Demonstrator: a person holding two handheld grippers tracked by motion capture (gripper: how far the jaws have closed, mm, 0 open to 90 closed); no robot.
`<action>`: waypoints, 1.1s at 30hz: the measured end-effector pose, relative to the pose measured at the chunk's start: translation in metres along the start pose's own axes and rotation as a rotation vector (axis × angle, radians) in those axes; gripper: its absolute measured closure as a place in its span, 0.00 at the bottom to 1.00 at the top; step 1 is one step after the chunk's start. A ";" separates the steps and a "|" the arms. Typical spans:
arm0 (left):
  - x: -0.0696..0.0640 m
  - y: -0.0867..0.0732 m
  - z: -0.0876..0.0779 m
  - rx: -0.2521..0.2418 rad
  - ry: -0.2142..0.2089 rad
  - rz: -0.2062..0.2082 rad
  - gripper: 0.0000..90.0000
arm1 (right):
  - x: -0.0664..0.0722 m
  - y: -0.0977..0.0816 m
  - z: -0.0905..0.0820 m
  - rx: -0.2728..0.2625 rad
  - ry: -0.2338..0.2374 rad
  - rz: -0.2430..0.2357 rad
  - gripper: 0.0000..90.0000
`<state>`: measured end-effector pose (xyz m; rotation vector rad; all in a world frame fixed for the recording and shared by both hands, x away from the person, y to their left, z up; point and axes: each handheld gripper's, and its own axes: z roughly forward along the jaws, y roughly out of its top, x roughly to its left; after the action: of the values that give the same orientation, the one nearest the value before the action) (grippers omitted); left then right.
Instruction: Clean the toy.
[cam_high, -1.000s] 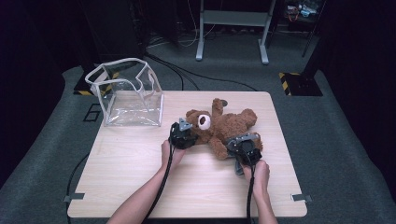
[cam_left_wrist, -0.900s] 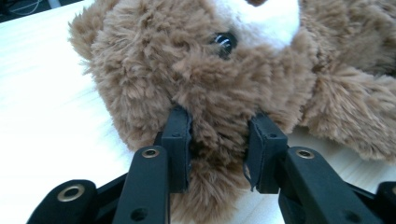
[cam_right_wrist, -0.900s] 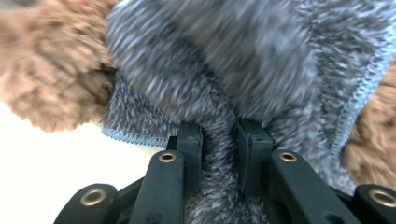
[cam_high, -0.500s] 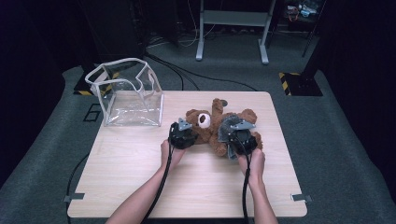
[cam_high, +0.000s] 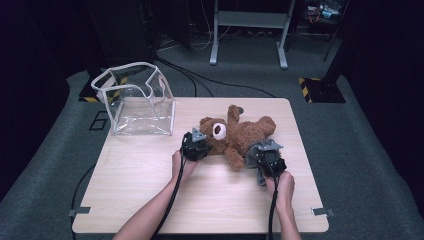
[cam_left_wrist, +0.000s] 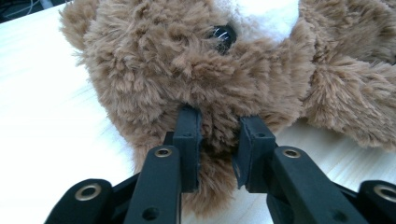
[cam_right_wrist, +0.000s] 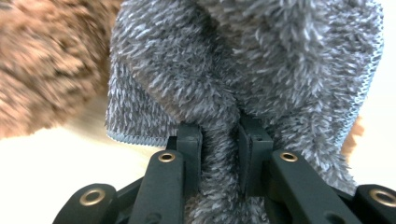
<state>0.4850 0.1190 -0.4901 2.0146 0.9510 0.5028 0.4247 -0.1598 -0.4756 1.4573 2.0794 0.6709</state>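
Brown teddy bear (cam_high: 239, 135) lying on its back near the middle of the table (cam_high: 150, 185), head toward the clear plastic bag (cam_high: 136, 102) at the far left corner. Soft, light, plush all over; likely to sag and flop when lifted, so best taken by a thick fold of fur at head and limb rather than loose pile. Left gripper (cam_left_wrist: 217, 135) just been closing, jaws now pinching fur at the bear's head. Right gripper (cam_right_wrist: 219, 140) clamped on a grey fleecy cloth (cam_right_wrist: 261, 70) bunched beside the bear's leg.
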 end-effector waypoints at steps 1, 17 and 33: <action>0.000 0.000 0.000 -0.001 0.000 -0.001 0.84 | -0.001 0.000 -0.002 -0.006 0.007 0.011 0.82; 0.003 -0.003 -0.001 -0.009 -0.035 -0.012 0.92 | 0.039 0.070 -0.042 -0.112 0.151 -0.035 0.81; 0.004 -0.005 -0.001 -0.021 -0.050 -0.028 0.92 | 0.065 0.040 0.007 0.081 0.103 -0.129 0.81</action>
<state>0.4848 0.1243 -0.4932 1.9832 0.9388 0.4438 0.4382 -0.0859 -0.4634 1.3427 2.2824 0.6295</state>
